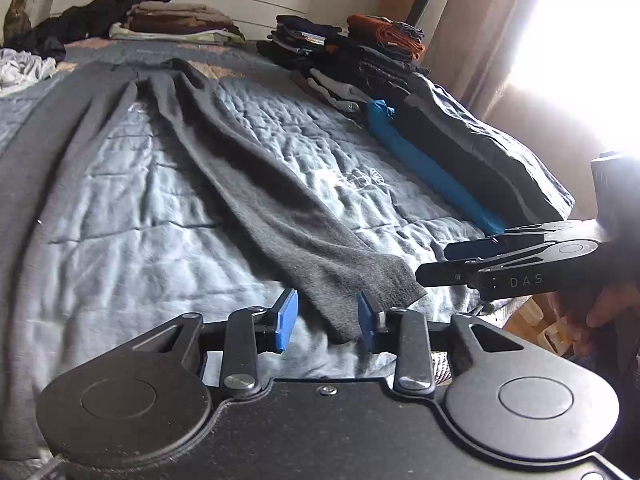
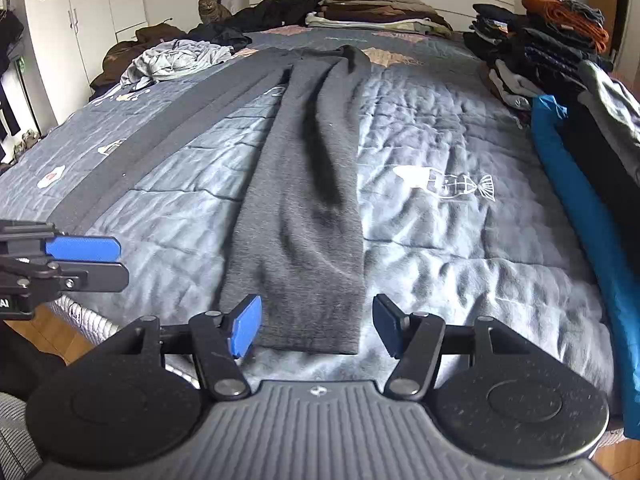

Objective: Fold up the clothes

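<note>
In the left wrist view, the left gripper (image 1: pixel 327 320) hangs with its blue pads spread apart over the near end of a grey garment leg (image 1: pixel 280 216) lying flat along the blue quilt (image 1: pixel 120 208); the right gripper (image 1: pixel 436 264) enters from the right, its fingers seen edge-on, so I cannot tell its state there. In the right wrist view, the right gripper (image 2: pixel 316 326) is spread wide, straddling the hem of the same grey leg (image 2: pixel 304 216), with folded clothes stacks (image 2: pixel 540 52) along the quilt's right edge.

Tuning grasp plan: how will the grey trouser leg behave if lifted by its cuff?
Likely floppy: the grey trouser leg lies flat with soft creases, so it should sag. Probably grippy, not slippery; the knit looks fuzzy. It may drag on the quilted bedspread. Both grippers, left and right, are open.
</note>
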`<state>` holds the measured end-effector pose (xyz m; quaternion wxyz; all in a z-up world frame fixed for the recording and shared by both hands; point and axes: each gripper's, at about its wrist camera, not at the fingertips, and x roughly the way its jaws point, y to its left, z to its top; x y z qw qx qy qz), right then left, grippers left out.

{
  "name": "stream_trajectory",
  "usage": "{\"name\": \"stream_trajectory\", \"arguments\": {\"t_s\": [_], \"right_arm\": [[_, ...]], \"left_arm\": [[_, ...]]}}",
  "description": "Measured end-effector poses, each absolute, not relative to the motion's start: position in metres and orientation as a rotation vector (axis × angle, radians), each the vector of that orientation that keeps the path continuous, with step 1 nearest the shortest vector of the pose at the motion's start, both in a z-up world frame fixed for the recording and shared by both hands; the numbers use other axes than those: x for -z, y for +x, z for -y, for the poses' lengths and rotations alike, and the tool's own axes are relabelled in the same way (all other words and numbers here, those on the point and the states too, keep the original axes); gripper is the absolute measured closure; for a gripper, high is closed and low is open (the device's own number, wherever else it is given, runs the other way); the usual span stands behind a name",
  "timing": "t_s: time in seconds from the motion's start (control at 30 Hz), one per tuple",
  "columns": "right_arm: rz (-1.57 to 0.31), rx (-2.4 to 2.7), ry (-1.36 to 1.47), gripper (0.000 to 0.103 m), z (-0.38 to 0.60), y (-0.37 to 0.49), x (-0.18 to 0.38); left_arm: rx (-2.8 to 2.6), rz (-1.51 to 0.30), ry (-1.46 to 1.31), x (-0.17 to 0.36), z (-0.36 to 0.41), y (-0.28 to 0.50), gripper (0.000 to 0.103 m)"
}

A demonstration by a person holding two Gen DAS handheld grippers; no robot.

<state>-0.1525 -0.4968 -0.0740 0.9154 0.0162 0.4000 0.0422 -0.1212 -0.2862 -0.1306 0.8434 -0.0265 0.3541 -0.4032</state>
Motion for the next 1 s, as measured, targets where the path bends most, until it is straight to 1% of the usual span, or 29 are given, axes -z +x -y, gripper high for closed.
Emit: {"name": "stream_trajectory", "arguments": {"t_s": [0.2,0.57,0.6,0.63,0.67,0.7,0.73,0.8,0.87,1.0], "right_arm": [[-0.846,-0.117,0.074,0.042,0.515,-0.144,0.087],[-0.927,-0.171,0.155,0.045,0.523,-0.129,0.11],[-0.932,-0.173,0.157,0.046,0.523,-0.128,0.112],[-0.937,-0.175,0.159,0.052,0.523,-0.127,0.114],[-0.937,-0.173,0.159,0.069,0.523,-0.127,0.115],[-0.943,-0.172,0.168,0.078,0.523,-0.126,0.116],[-0.94,-0.177,0.178,0.094,0.524,-0.128,0.114],[-0.934,-0.187,0.197,0.096,0.524,-0.131,0.109],[-0.928,-0.198,0.215,0.098,0.524,-0.135,0.104],[-0.916,-0.218,0.253,0.099,0.525,-0.143,0.095]], "left_arm": [[0.826,-0.814,-0.101,0.155,0.306,-0.115,0.071],[0.78,-0.89,-0.126,0.176,0.322,-0.102,0.071],[0.785,-0.89,-0.133,0.175,0.321,-0.103,0.074],[0.789,-0.891,-0.139,0.173,0.32,-0.104,0.079],[0.794,-0.892,-0.145,0.171,0.318,-0.105,0.088],[0.798,-0.892,-0.152,0.169,0.317,-0.105,0.093],[0.803,-0.893,-0.158,0.168,0.316,-0.106,0.095],[0.812,-0.895,-0.171,0.164,0.313,-0.108,0.097],[0.821,-0.896,-0.183,0.161,0.31,-0.109,0.098],[0.839,-0.898,-0.209,0.154,0.305,-0.112,0.098]]}}
